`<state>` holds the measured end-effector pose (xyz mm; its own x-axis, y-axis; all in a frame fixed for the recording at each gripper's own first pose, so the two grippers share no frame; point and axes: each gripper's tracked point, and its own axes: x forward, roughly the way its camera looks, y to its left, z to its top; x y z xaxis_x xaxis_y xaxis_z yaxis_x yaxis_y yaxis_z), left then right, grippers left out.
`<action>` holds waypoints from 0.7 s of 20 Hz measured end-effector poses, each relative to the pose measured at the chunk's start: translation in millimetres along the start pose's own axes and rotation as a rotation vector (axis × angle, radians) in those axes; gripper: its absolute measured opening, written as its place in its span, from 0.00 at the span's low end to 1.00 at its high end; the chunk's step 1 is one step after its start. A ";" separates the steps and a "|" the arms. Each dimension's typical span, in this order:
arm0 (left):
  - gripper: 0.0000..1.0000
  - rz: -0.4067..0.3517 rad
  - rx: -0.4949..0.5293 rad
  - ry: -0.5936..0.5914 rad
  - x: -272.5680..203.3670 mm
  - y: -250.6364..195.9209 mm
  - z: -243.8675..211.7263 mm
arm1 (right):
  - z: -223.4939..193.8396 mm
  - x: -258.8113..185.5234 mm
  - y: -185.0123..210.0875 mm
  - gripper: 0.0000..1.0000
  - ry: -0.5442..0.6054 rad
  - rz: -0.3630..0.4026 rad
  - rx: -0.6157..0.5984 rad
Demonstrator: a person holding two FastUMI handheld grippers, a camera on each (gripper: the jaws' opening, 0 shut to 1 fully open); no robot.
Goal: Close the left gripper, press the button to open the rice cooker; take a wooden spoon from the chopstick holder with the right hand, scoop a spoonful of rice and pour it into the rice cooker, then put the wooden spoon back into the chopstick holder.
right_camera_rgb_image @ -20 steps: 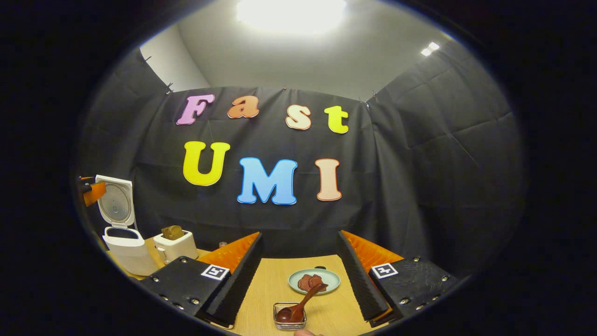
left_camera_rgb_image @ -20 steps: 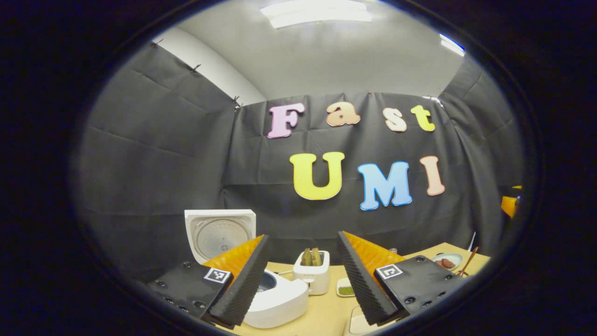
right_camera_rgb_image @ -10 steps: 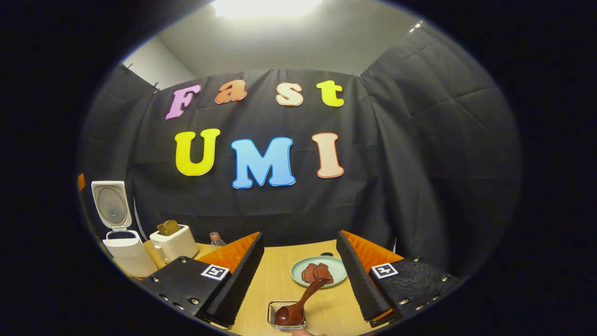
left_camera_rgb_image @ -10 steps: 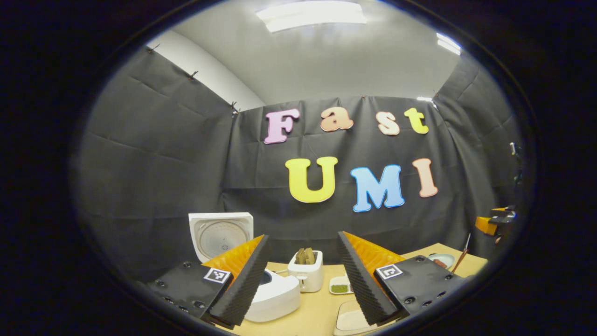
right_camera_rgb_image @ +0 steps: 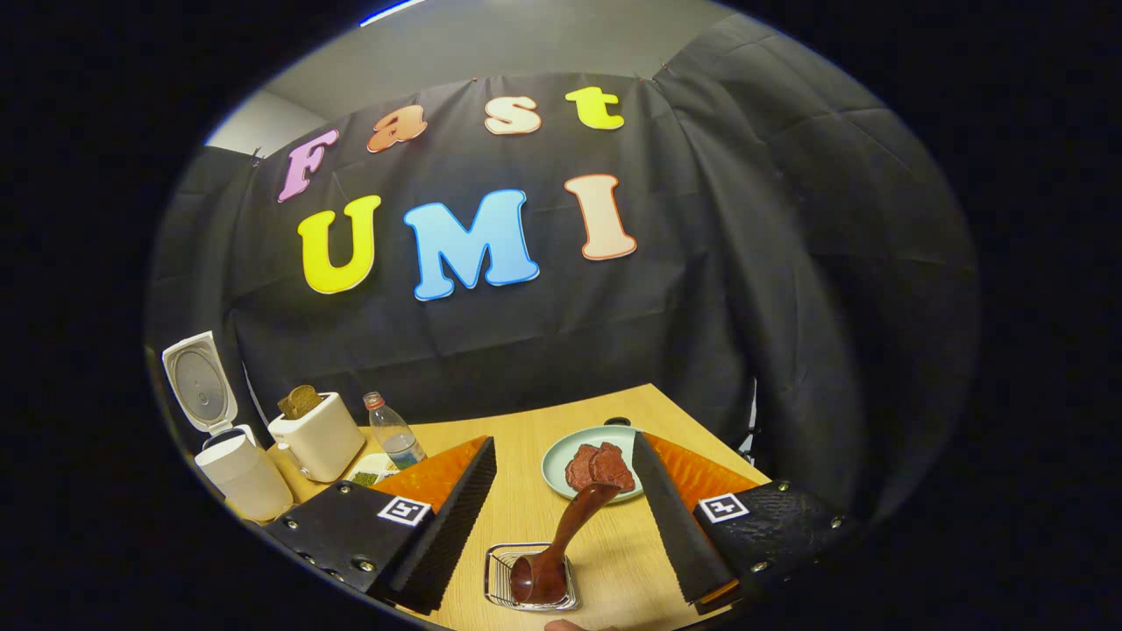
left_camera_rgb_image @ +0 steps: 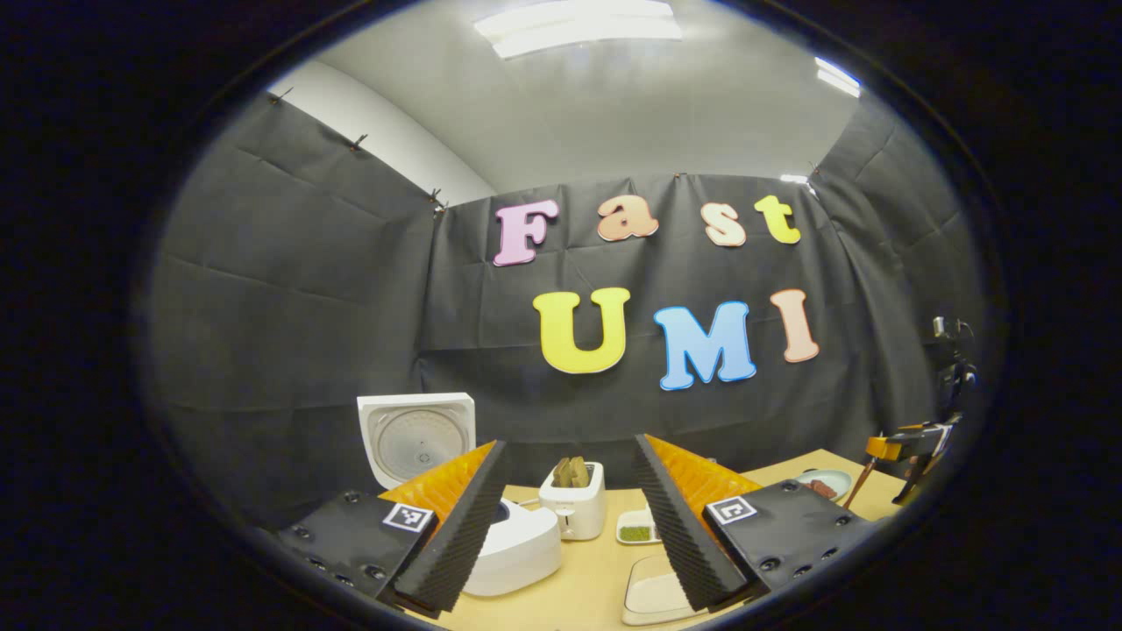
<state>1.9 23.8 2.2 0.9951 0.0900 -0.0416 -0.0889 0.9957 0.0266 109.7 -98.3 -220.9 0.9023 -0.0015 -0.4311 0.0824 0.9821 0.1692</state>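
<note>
The dark brown wooden spoon stands in a small wire chopstick holder between the right gripper's wide-apart jaws (holding nothing). It's probably light and stiff; pinch its handle. The left gripper gapes, empty, near the white rice cooker.

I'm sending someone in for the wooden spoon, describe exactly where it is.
On the wooden table, find the pale green plate of reddish food near the right edge. Just in front sits a small wire holder; the dark wooden spoon leans out of it, bowl down.
</note>
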 end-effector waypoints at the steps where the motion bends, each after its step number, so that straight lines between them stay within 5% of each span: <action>1: 0.98 0.002 0.009 0.000 -0.1 0.7 0.8 | -7.6 4.5 -1.7 0.95 0.023 -0.002 0.006; 12: 0.98 0.062 0.049 0.029 -12.7 19.3 -2.8 | -80.1 33.7 -3.1 0.95 0.271 0.029 0.125; 14: 0.98 0.068 0.050 0.036 -15.3 21.5 -5.4 | -91.8 35.5 1.7 0.88 0.302 0.044 0.136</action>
<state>-15.4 44.0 -2.1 0.9845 0.1590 -0.0741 -0.1530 0.9849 0.0805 103.0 -79.4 -317.3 0.7416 0.1158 -0.6607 0.1208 0.9458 0.3013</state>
